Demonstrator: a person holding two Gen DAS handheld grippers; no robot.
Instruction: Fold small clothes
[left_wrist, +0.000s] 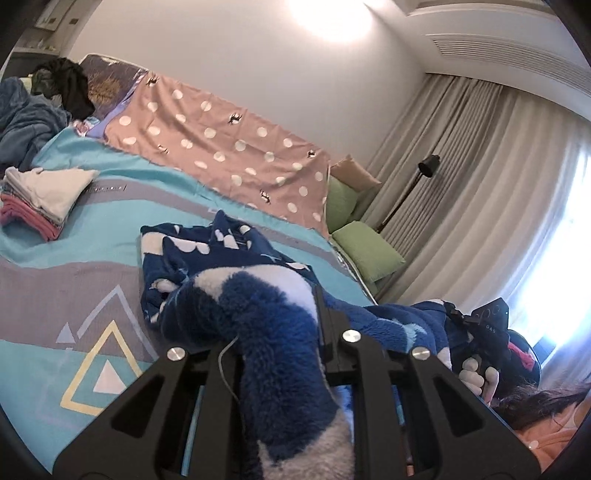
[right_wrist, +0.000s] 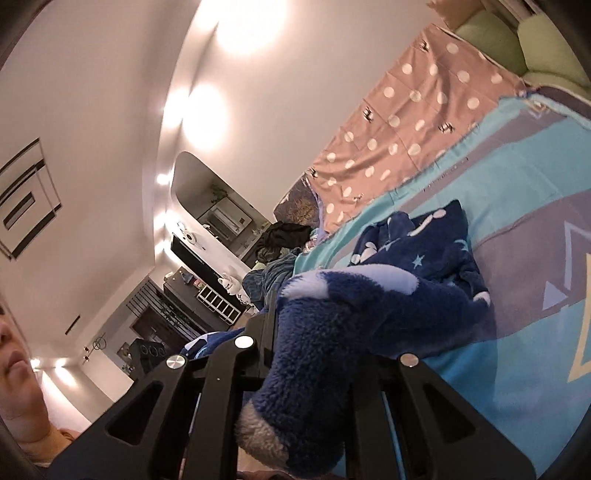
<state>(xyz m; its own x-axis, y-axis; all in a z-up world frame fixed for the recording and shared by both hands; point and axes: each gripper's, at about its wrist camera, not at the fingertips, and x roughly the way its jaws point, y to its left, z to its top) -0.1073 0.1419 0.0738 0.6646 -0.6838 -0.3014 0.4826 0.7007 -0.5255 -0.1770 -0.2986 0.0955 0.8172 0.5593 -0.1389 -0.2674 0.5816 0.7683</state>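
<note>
A navy fleece garment (left_wrist: 258, 314) with white and pale blue shapes is bunched between the fingers of my left gripper (left_wrist: 280, 321), which is shut on it. Its far end lies crumpled on the turquoise and grey bedsheet (left_wrist: 74, 288). My right gripper (right_wrist: 314, 332) is shut on another part of the same garment (right_wrist: 351, 325), lifted above the bed; the rest (right_wrist: 424, 243) trails onto the sheet. The right gripper also shows in the left wrist view (left_wrist: 476, 332), held by a hand at the bed's near edge.
A stack of folded clothes (left_wrist: 40, 199) sits at the left of the bed. A pink dotted sheet (left_wrist: 221, 147) covers the far side. A blue blanket (left_wrist: 26, 122) and dark clothes (left_wrist: 70, 85) lie at the head. Green cushions (left_wrist: 365, 251), a floor lamp (left_wrist: 424, 170) and curtains stand beyond.
</note>
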